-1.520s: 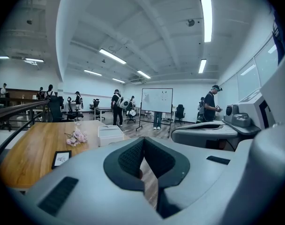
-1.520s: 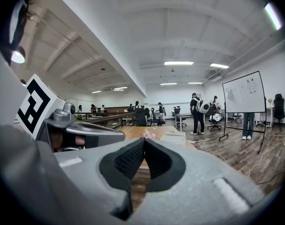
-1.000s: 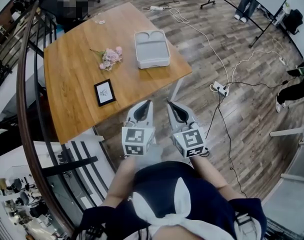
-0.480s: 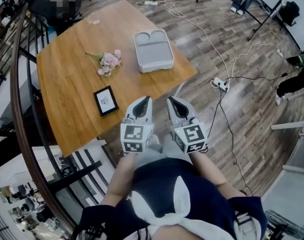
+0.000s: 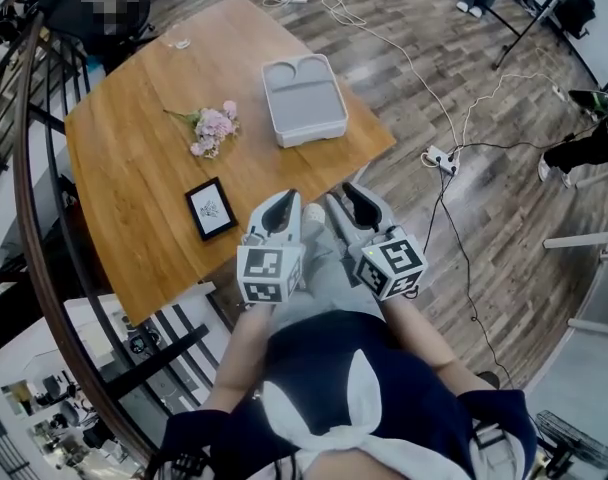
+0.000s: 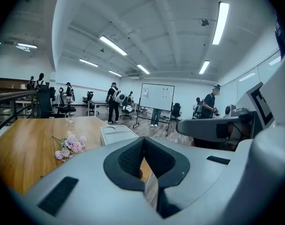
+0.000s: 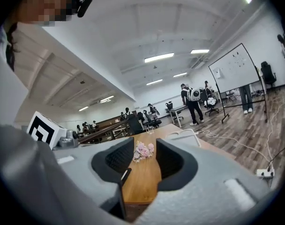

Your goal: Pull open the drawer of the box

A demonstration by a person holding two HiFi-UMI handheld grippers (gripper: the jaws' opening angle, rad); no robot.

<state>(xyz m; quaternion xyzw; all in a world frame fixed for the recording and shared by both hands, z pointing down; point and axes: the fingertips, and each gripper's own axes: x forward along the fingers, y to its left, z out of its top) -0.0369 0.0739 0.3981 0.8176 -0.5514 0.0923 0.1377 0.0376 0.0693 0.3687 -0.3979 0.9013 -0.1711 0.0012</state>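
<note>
The box is a pale grey, flat case with two round dents in its lid. It lies on the far right part of the wooden table, and no drawer shows open. Both grippers hover side by side at the table's near edge, well short of the box. My left gripper is shut and empty, and in its own view the box lies ahead past the closed jaws. My right gripper has just been opening its jaws and holds nothing. Between its spread jaws only the tabletop shows, with the box to the right.
On the table lie a bunch of pink flowers, a small black picture frame and a glass. A dark railing curves along the left. Cables and a power strip lie on the floor at the right. People stand in the distance.
Both grippers have moved forward to the table's near edge. The right gripper has rolled and its jaws have parted. The left stays shut.
</note>
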